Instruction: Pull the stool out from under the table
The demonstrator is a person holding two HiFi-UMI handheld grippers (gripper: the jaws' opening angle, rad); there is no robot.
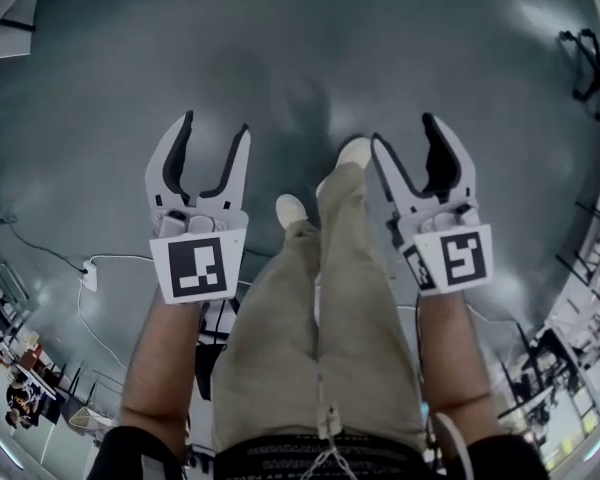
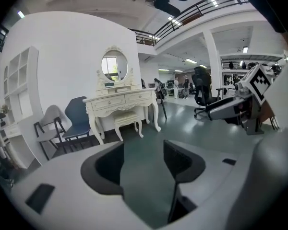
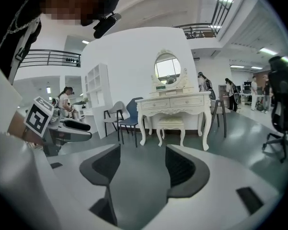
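Partly under table (image 3: 175, 101), stool (image 3: 171, 123); rear legs seemingly hidden.

Head view looks down at floor (image 1: 280, 58); 2 gripper views share far table (image 2: 119, 99)

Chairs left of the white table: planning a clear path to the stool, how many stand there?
2: a pale chair furthest left, and a blue chair between it and the table. Others may be hidden.
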